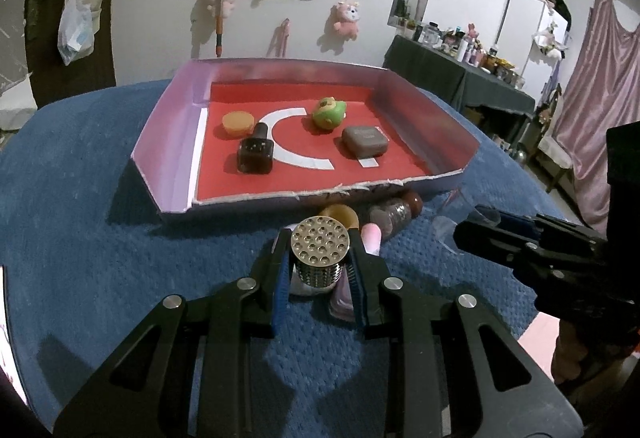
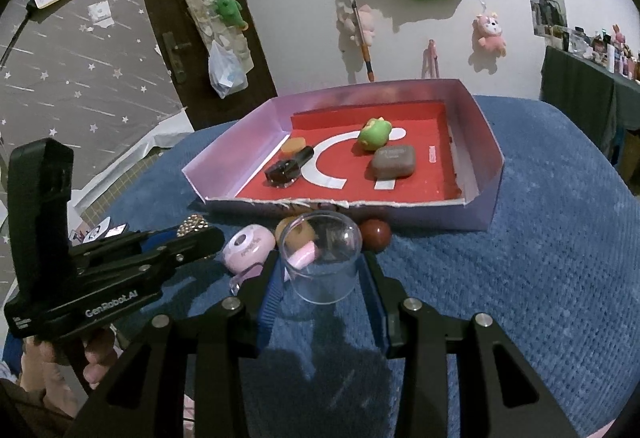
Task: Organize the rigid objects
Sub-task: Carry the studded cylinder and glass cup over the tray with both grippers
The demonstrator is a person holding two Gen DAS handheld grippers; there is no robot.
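My left claw (image 1: 320,270) is closed on a studded metal jar (image 1: 319,252), pads against its sides just under the wide dimpled lid. My right claw (image 2: 324,278) is clamped across a clear cup (image 2: 322,258), which looks to be upside down. Neither seems to rest its weight on the blue cloth (image 1: 120,238), though I cannot be sure of that.

The jar is smooth below the lid, so if I tilt it, it could slide down through the pads. The cup is thin and slick; a harder squeeze might crack it or pop it out sideways.

Just ahead of both claws sits a cluster: a pink compact (image 2: 248,248), a tan cap (image 1: 340,216), a pink tube (image 1: 372,236) and a brown bottle (image 1: 394,212) with a red-brown cap. They lie close together, hard against the front wall of the tray (image 1: 460,142). A low forward push would knock them about or shove the tray.

That front wall is torn and ragged, and it is the edge I must clear. I judge both loads need lifting over it, not dragging.

Inside, on the red floor, lie a dark bottle (image 1: 256,152), an orange disc (image 1: 238,122), a green toy (image 1: 329,113) and a grey case (image 1: 366,142). Open room is at the near middle and along the right wall; the left half is fuller.

My two claws are near each other, so crossing paths risks a bump.
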